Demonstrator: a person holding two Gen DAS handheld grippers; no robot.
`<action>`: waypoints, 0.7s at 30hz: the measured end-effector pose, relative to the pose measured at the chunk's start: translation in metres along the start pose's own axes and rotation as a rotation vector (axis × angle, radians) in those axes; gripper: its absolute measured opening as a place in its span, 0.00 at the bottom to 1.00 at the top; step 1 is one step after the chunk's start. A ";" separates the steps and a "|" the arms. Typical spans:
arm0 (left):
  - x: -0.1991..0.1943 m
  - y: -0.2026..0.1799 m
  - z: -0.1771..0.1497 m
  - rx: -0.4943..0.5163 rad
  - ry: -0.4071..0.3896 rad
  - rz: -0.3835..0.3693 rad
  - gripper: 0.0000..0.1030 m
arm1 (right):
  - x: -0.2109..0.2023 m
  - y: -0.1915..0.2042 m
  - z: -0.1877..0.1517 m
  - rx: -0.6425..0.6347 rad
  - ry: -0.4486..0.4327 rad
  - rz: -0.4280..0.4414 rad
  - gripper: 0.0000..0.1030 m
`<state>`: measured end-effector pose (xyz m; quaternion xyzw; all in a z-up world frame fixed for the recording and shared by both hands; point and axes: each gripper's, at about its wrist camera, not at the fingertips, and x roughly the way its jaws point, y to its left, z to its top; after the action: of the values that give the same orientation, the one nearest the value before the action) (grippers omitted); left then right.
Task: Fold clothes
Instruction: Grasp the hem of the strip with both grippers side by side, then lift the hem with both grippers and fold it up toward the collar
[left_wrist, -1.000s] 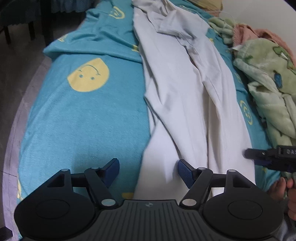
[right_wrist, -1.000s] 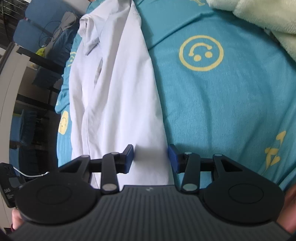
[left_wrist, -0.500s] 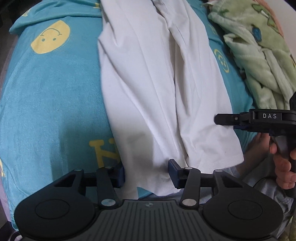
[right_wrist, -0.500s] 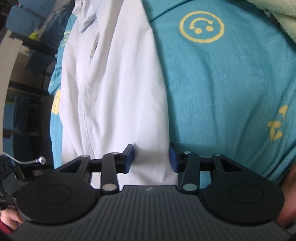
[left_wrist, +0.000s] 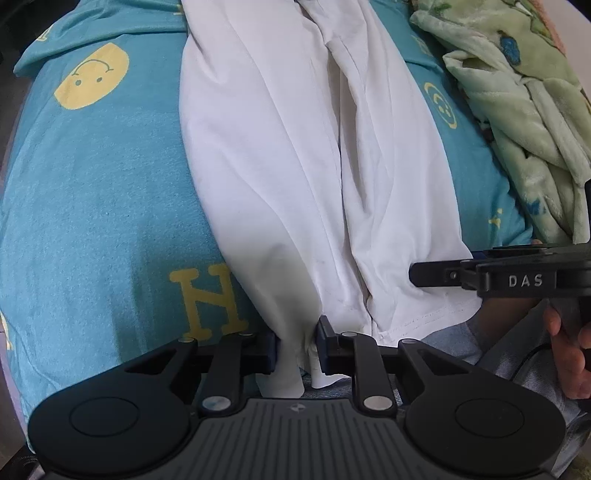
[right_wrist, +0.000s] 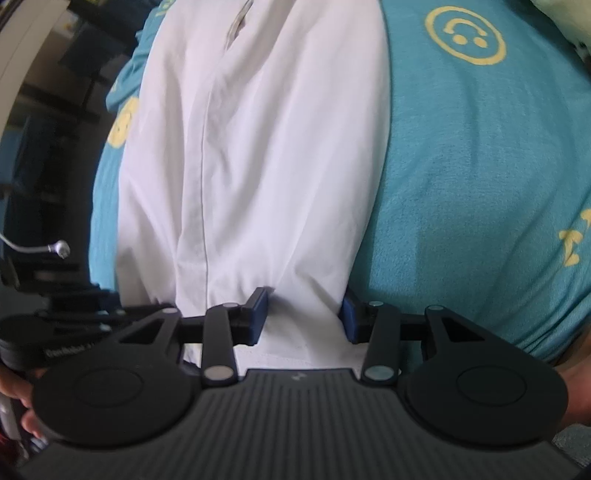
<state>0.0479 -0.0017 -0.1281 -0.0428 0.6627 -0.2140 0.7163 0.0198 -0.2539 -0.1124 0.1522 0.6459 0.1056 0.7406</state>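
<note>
Two grippers: left gripper is clamped on the white garment's hem, partly hidden; right gripper is spread open astride it. Teal bedsheet lies beyond; green blanket is cropped.

One white garment lies lengthwise down the middle of one bed covered by one teal sheet printed with yellow smiley faces. One green fleece blanket is bunched along the bed's right edge. Two hand-held grippers appear: the left hand-held gripper and the right hand-held gripper.
</note>
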 end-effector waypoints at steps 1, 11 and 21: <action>-0.001 -0.001 0.000 0.000 -0.001 0.001 0.21 | 0.001 0.003 -0.001 -0.021 0.000 -0.012 0.42; -0.021 -0.001 -0.002 -0.023 -0.049 -0.022 0.11 | -0.017 0.015 -0.012 -0.121 -0.078 -0.049 0.11; -0.132 0.001 -0.004 -0.161 -0.383 -0.230 0.05 | -0.119 -0.004 0.005 -0.047 -0.325 0.143 0.06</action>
<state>0.0401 0.0485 -0.0057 -0.2147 0.5205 -0.2288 0.7941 0.0073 -0.3002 -0.0029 0.1953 0.5025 0.1471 0.8293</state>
